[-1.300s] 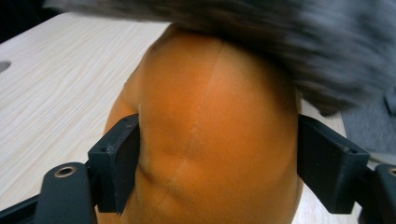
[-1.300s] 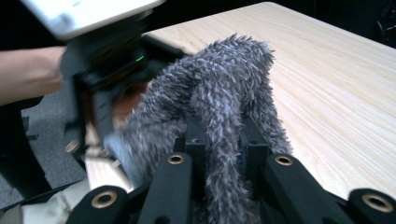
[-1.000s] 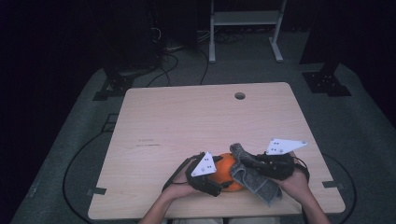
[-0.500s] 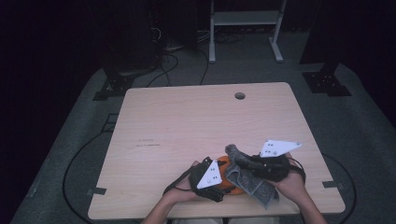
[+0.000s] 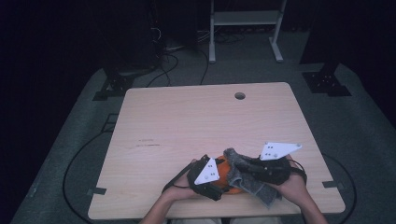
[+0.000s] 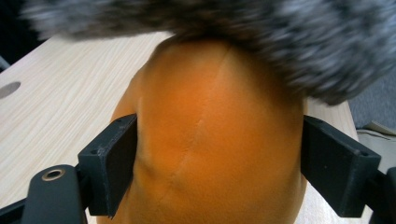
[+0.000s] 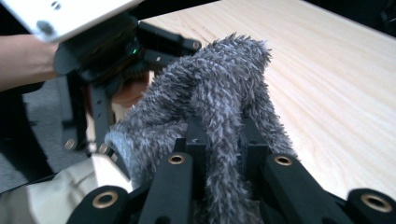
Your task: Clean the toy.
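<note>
An orange plush ball (image 5: 223, 171) (image 6: 215, 140) sits between the jaws of my left gripper (image 5: 219, 183) (image 6: 219, 142) near the table's front edge. Both pads press on its sides, and the jaws have just been opening a little while still holding it. A grey fuzzy cloth (image 5: 254, 189) (image 7: 219, 79) (image 6: 280, 37) lies over the top of the ball. My right gripper (image 5: 243, 171) (image 7: 222, 137) comes in from the right and is shut on a fold of this cloth.
The light wooden table (image 5: 187, 121) has a cable hole (image 5: 240, 95) at its far side. Both hands work close to the front edge. Black stand feet (image 5: 327, 81), cables and a white-legged frame (image 5: 245, 28) stand on the grey floor behind.
The left gripper's plate has shifted slightly toward the front edge. The grey cloth has settled a little over the orange ball. Both hands stay in the same spot.
</note>
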Action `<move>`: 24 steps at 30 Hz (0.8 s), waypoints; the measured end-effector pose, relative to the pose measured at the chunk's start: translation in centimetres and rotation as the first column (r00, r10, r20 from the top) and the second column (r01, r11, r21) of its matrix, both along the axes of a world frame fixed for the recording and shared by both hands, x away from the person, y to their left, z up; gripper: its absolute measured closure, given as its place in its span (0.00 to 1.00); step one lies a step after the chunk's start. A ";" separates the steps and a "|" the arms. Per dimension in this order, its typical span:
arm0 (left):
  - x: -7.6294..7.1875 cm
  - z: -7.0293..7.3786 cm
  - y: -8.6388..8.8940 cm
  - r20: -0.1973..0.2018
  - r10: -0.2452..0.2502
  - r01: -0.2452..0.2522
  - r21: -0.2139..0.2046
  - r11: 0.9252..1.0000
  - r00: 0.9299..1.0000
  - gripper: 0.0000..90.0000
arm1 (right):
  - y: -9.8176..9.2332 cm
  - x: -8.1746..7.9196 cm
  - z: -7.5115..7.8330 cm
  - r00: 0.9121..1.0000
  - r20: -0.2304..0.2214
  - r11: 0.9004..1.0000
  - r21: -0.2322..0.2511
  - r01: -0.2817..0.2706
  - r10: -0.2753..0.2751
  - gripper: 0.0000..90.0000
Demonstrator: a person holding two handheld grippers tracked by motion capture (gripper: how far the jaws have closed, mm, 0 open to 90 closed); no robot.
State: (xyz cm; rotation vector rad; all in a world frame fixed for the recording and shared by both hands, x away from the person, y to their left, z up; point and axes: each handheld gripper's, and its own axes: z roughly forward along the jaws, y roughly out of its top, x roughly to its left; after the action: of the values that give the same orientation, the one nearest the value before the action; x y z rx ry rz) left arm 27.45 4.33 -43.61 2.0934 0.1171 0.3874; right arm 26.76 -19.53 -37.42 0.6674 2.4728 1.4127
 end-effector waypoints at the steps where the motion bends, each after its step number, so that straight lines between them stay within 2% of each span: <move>1: -0.1 0.0 0.0 0.000 -0.006 0.006 0.006 1.000 1.000 0.20 | 0.2 0.0 0.0 1.000 0.006 1.000 -0.003 0.006 -0.006 0.86; 6: 0.1 0.1 0.5 0.007 -0.002 0.002 0.002 1.000 1.000 0.20 | -0.7 1.3 -0.9 0.998 -0.032 0.998 0.040 0.047 -0.046 0.86; 8: 0.4 0.1 0.6 -0.009 0.006 -0.006 -0.010 1.000 1.000 0.20 | -1.6 1.6 -1.3 0.996 -0.044 0.996 0.051 0.075 -0.072 0.86; 12: 0.5 0.1 0.7 -0.015 0.009 -0.009 -0.011 1.000 1.000 0.20 | -2.7 1.8 -2.2 0.994 -0.086 0.996 0.049 0.079 -0.075 0.86; 14: 0.6 0.1 0.7 -0.023 0.016 -0.016 -0.016 1.000 1.000 0.20 | -2.7 1.6 -2.0 0.993 -0.080 0.996 0.016 0.084 -0.082 0.86; 16: 0.4 0.1 0.6 -0.012 0.015 -0.015 -0.002 1.000 1.000 0.20 | -2.0 1.3 -1.4 0.994 -0.065 0.996 -0.024 0.083 -0.085 0.87; 19: -0.2 0.1 0.3 0.014 -0.016 0.016 0.038 0.999 1.000 0.21 | -0.7 0.6 -0.5 0.999 -0.037 0.999 -0.040 0.037 -0.039 0.86; 21: -0.4 0.1 0.2 0.030 -0.022 0.020 0.051 0.999 0.999 0.22 | 0.2 0.1 -0.2 0.999 -0.009 0.999 -0.033 0.030 -0.031 0.86; 24: -0.2 -0.1 0.3 0.017 -0.016 0.015 0.033 0.999 1.000 0.21 | 0.4 0.5 -0.4 0.999 -0.001 0.999 -0.010 0.050 -0.050 0.86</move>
State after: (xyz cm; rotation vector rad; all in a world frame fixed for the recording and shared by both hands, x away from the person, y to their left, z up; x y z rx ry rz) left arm 27.21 4.64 -43.68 2.1216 0.0848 0.4007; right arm 27.25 -19.14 -37.85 0.7234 2.4447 1.3809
